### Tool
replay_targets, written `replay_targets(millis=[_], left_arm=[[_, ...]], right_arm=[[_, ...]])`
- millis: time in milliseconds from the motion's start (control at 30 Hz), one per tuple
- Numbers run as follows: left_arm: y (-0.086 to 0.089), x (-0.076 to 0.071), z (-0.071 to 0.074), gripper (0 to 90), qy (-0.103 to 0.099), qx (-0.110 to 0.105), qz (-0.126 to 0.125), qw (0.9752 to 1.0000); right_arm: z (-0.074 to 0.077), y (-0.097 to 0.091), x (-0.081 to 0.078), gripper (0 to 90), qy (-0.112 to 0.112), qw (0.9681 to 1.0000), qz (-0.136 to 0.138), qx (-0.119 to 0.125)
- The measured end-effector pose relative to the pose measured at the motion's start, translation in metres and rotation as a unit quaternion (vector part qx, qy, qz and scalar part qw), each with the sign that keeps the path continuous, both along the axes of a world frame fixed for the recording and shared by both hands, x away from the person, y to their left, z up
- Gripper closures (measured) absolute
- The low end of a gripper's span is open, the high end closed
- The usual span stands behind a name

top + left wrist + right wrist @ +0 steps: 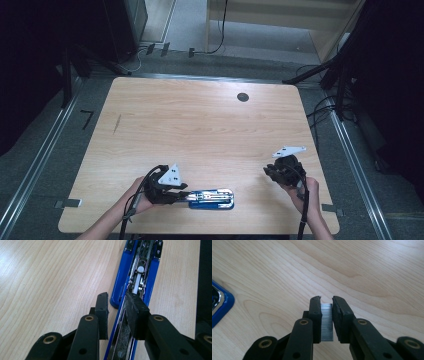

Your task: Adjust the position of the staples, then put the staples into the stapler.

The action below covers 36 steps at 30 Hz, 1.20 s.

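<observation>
Pale wood is taking up most of the high view: the table (200,125) is spreading across the middle of the frame, with dark floor and cables lying around it, and a small dark round hole (243,97) is sitting in its top toward the upper right.

Next in size, a blue stapler (212,199) is lying flat near the table's lower edge, just left of centre in the high view, opened out so that its metal staple channel is facing up. In the left gripper view the stapler (120,272) is running from the bottom centre up to the top right of the frame, its silver rail and white pusher showing.

At the lower left of the high view the left gripper (167,190) is reaching in toward the stapler's left end, a hand wrapping its handle. Seen from its own camera, the left gripper (117,307) is clamping its jaws on the near part of the stapler, one pad lying on the open channel and the other outside the blue edge.

At the lower right the right gripper (272,172) is hanging above bare table, well apart from the stapler. Its own view is showing the right gripper (327,312) pinching a small silver strip of staples (327,322) upright between the pads, with a blue corner of the stapler at the left edge.
</observation>
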<state>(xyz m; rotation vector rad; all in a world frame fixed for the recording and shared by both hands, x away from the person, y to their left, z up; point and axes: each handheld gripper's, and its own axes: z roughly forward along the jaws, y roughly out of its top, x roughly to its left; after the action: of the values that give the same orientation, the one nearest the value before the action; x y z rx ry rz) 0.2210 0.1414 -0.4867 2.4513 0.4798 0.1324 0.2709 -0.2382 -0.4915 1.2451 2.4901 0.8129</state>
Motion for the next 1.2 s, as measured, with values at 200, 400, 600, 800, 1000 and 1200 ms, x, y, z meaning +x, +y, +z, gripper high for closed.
replay_targets(millis=[200, 400, 600, 800, 1000, 1200], left_arm=[[0.000, 0.000, 0.000, 73.2, 0.000, -0.001, -0.001, 1.0000], [0.000, 0.000, 0.000, 73.2, 0.000, -0.001, -0.003, 1.0000], [0.001, 0.000, 0.000, 73.2, 0.000, -0.001, -0.004, 1.0000], [0.001, 0.001, 0.000, 73.2, 0.000, 0.000, -0.007, 1.0000], [0.001, 0.002, 0.000, 73.2, 0.002, 0.000, -0.008, 1.0000], [0.001, 0.002, -0.001, 73.3, 0.003, -0.002, -0.007, 1.0000]], right_arm=[[0.003, 0.011, -0.004, 78.9, 0.001, 0.9999, 0.017, 0.000], [0.003, 0.018, -0.007, 78.9, 0.005, 0.9996, 0.029, -0.002], [0.004, 0.024, -0.008, 78.9, 0.003, 0.9992, 0.040, -0.001], [0.005, 0.031, -0.011, 78.9, 0.006, 0.9987, 0.051, -0.003], [0.006, 0.038, -0.014, 78.9, 0.004, 0.9978, 0.066, -0.003], [0.008, 0.043, -0.017, 78.9, 0.002, 0.9969, 0.079, -0.001]])
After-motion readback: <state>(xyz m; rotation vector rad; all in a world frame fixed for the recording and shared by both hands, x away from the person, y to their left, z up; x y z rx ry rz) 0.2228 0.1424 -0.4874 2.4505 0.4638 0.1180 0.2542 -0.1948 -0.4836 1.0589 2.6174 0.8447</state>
